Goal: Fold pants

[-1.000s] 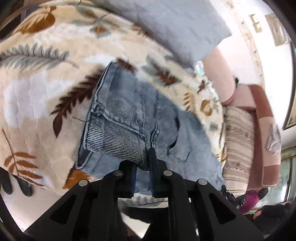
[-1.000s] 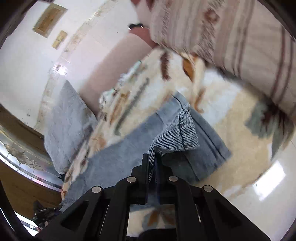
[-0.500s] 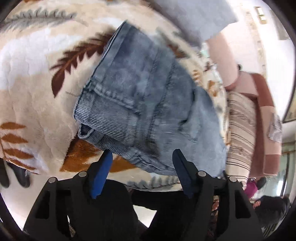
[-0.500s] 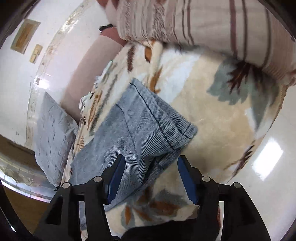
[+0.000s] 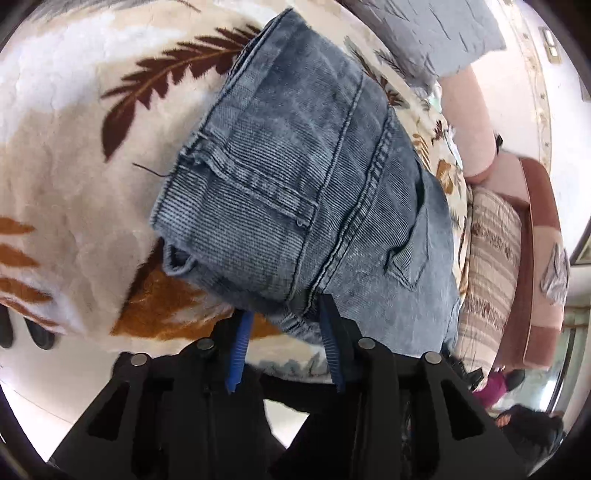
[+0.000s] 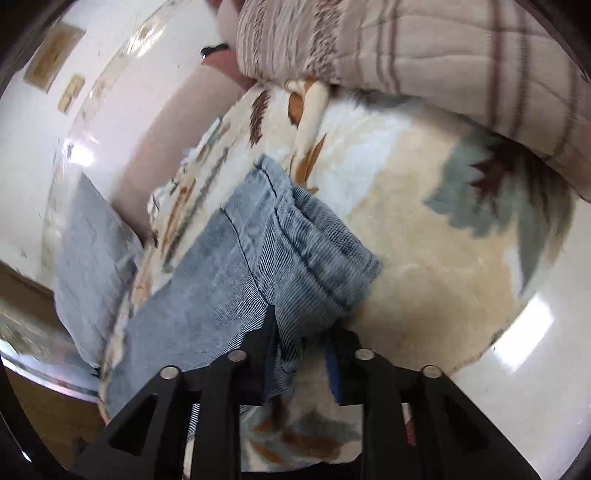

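No legible txt/labels — folded jeans [image 5: 303, 192] on leaf-print blanket [image 5: 74, 155].

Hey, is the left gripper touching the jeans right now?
Touching. The left wrist view shows the left gripper astride the near edge of the jeans, one finger against the denim.

One pair of jeans [image 5: 303, 192], one leaf-print blanket [image 5: 74, 155], two cushions — grey [image 5: 443, 29], striped [image 6: 424, 44] — two tongs [image 5: 284, 321] [image 6: 301, 343].

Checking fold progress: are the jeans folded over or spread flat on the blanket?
Folded: the jeans lie doubled on the leaf-print blanket, hemmed leg ends stacked over another denim layer.
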Demonstrator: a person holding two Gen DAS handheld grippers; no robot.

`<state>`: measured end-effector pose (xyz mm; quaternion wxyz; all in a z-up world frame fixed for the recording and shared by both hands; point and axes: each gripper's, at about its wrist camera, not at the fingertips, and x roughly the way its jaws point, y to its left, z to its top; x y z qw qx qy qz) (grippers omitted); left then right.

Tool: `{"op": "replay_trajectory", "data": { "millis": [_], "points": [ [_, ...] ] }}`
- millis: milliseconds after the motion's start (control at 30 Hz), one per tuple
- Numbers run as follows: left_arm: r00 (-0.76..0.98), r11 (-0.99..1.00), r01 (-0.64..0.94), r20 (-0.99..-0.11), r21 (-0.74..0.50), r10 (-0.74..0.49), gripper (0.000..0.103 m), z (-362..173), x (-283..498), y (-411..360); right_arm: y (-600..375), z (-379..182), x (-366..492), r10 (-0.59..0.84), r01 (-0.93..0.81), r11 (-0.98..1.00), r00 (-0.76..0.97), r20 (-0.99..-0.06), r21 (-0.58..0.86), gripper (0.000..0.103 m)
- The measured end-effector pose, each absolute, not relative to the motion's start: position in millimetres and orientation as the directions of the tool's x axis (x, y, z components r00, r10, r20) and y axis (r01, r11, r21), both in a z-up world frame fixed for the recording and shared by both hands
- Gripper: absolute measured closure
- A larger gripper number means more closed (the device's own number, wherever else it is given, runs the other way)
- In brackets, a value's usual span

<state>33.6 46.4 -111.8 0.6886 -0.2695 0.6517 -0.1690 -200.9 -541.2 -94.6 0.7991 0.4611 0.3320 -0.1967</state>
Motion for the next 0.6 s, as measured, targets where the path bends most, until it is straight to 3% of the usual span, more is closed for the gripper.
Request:
{"op": "replay_trajectory", "data": {
  "millis": [33, 133, 267, 400, 600],
  "points": [
    [0.097, 0.809, -0.089, -0.814, -0.581, -0.573, 0.065, -105.6, 31.2, 50.8, -541.9, -89.0, -206.9, -0.023, 0.634, 0.5, 0.691, -0.722, 0.59, 0.064],
    [0.13, 0.811, 0.062, -0.801, -0.581, -0.584, 0.064, -78.0, 20.6, 62.2, -547.6, -63.6, -231.4, -0.131, 0.674, 0.5, 0.679, -0.722, 0.544, 0.063],
    [0.221, 0.822, 0.124, -0.792, -0.556, -0.569, 0.044, -47.8, 23.2, 84.4, -553.7, -23.3, -236.5, -0.219, 0.661, 0.541, 0.707, -0.673, 0.519, 0.062],
    [0.23, 0.845, 0.051, -0.817, -0.532, -0.529, 0.043, -51.6, 62.8, 86.5, -512.8, 2.0, -147.3, -0.049, 0.487, 0.72, 0.746, -0.664, 0.495, 0.047],
    [0.149, 0.858, -0.05, -0.854, -0.51, -0.499, 0.043, -84.2, 121.2, 76.9, -398.3, -11.5, 17.4, 0.237, 0.173, 0.878, 0.653, -0.72, 0.446, 0.046]
  ]
}}
